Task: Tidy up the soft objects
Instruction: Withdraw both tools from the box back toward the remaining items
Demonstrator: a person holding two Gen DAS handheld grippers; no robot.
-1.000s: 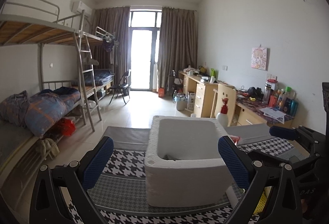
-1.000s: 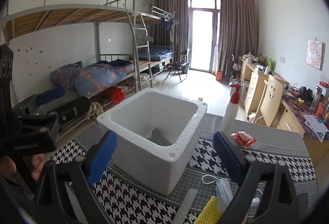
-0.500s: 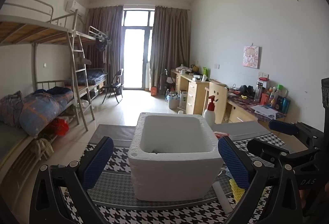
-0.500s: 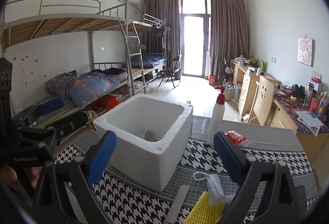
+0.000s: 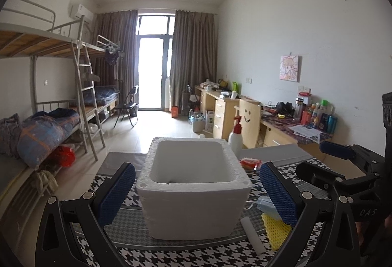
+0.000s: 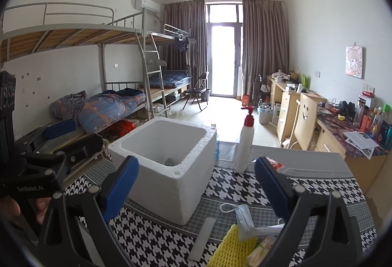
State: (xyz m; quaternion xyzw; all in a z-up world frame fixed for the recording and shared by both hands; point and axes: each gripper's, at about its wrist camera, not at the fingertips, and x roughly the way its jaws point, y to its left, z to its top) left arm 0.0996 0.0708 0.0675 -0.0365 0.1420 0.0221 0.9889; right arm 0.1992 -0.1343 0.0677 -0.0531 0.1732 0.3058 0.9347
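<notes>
Both grippers wide open and empty, hovering over the worktop (image 5: 117, 218) before the box.

The foam box (image 5: 193, 193) sits mid-worktop as the collecting bin, something grey already lying at its bottom. From the right gripper (image 6: 196, 183) the soft things lie low, about 5 o'clock: yellow mesh (image 6: 230, 249), mask (image 6: 242, 218), foam stick (image 6: 202, 237). For the left gripper (image 5: 196, 188) the box is dead ahead at 12 and the mesh at 4 o'clock.
</notes>
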